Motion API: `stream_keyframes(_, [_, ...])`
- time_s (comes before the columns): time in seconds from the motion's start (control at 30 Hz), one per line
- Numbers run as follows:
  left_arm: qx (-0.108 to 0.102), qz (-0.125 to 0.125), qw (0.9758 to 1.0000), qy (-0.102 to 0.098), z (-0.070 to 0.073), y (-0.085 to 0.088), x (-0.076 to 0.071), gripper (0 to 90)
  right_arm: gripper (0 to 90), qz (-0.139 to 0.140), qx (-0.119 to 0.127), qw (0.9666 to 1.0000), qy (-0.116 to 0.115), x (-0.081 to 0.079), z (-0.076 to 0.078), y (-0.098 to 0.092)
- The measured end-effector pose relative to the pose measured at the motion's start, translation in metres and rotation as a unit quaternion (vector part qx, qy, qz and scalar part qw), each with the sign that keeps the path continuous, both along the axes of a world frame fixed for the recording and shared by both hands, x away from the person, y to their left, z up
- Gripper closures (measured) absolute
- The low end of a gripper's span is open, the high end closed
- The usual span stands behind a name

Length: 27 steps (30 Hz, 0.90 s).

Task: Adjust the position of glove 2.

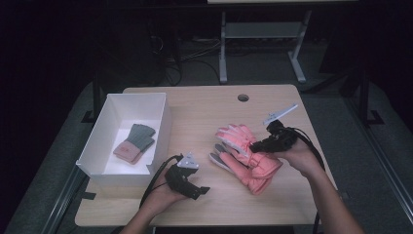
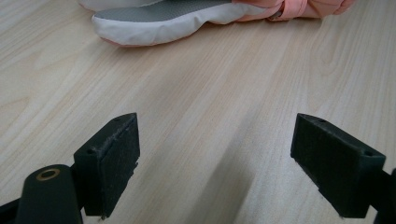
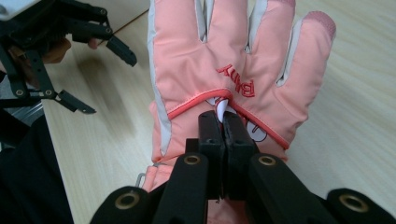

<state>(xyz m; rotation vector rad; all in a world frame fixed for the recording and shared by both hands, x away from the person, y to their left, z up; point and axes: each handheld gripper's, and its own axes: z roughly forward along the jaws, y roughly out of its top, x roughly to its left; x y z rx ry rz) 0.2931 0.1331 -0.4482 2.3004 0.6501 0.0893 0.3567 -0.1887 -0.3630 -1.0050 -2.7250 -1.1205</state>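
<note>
Embroidery in red thread on the back of the pink glove [image 3: 224,70] reads clearly in the right gripper view, where the right gripper [image 3: 224,119] has its jaws pinched tight on a fold of the glove's fabric just below the lettering; the high view gives none of that detail but shows a second pink glove [image 1: 238,168] lying under the first on the wooden table [image 1: 204,109], right of centre. In the high view the gloves' long axis runs diagonally, fingertips toward the upper left and cuffs toward the near right. The left gripper view looks low across bare wood at a grey-and-white fingertip of the lower glove, and there the left gripper [image 2: 215,158] has its jaws wide apart with nothing between them. Left of the gloves stands a white box [image 1: 163,126] holding a smaller grey-and-pink glove [image 1: 135,142]; the left gripper rests between box and gloves.
</note>
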Motion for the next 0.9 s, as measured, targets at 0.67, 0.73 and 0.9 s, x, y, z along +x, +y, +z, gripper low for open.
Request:
stream_keyframes(0.67, [0.004, 0.000, 1.0000, 0.003, -0.001, -0.001, 0.000, 15.3, 87.9, 0.023, -0.048, 0.9983, 0.022, 0.001, -0.033, 0.025])
stream_keyframes(0.73, [0.005, 0.001, 1.0000, 0.003, -0.001, -0.001, 0.000, 15.3, 87.8, 0.022, -0.056, 0.9979, 0.025, 0.001, -0.038, 0.029])
stream_keyframes(0.9, [0.005, 0.000, 1.0000, 0.004, -0.001, -0.001, -0.001, 15.6, 87.2, 0.017, -0.068, 0.9972, 0.026, 0.002, -0.045, 0.031])
